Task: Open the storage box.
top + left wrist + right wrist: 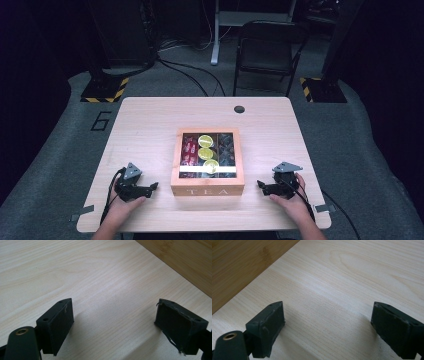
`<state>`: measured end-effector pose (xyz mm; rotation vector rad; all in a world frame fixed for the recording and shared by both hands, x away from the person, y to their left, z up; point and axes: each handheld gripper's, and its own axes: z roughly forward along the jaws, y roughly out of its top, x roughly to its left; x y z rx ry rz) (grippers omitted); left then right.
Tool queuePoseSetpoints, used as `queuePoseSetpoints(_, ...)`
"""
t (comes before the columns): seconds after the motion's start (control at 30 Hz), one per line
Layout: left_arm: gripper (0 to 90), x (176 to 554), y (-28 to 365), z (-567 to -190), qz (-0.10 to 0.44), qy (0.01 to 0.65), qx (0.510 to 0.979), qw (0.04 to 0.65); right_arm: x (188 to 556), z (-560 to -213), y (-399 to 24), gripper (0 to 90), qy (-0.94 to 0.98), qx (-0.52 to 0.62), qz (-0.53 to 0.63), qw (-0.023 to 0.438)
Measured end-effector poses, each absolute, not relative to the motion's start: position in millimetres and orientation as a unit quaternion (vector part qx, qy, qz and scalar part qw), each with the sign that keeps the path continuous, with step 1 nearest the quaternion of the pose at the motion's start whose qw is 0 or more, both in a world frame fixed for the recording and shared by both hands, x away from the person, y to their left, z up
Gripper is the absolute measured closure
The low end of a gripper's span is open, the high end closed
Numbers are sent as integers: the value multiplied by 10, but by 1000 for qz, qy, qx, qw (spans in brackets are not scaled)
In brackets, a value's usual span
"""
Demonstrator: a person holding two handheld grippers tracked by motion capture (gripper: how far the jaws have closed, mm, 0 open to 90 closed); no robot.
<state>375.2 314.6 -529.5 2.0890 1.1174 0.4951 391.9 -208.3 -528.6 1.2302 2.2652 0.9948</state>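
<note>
Resting both hands on the surface (150, 120) either side of the closed tea box (207, 162) at its middle, left gripper (154, 186) and right gripper (260, 184) jaws wide and empty, I judge lifting its lid comes next.

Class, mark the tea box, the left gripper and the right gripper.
tea box (207, 189), high view, on its front wall.
left gripper (154, 186), high view, midway between its fingertips.
right gripper (260, 184), high view, midway between its fingertips.
</note>
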Motion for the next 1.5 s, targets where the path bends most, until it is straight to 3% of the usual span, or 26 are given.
queuePoseSetpoints(0.53, 151, 3772, 3103, -5296, 198, 444, 800, 352, 3903, -5288, -2078, 115, 804, 438, 354, 194)
queuePoseSetpoints(1.1, 177, 3747, 3091, -5286, 193, 444, 798, 359, 3860, -5251, -2070, 210, 805, 442, 348, 188)
queuePoseSetpoints(1.23, 278, 3730, 3096, -5239, 166, 445, 801, 365, 3852, -5224, -2068, 286, 809, 439, 344, 184)
queuePoseSetpoints(1.5, 349, 3673, 3057, -5152, 169, 440, 800, 373, 3804, -5134, -2058, 327, 804, 434, 355, 196)
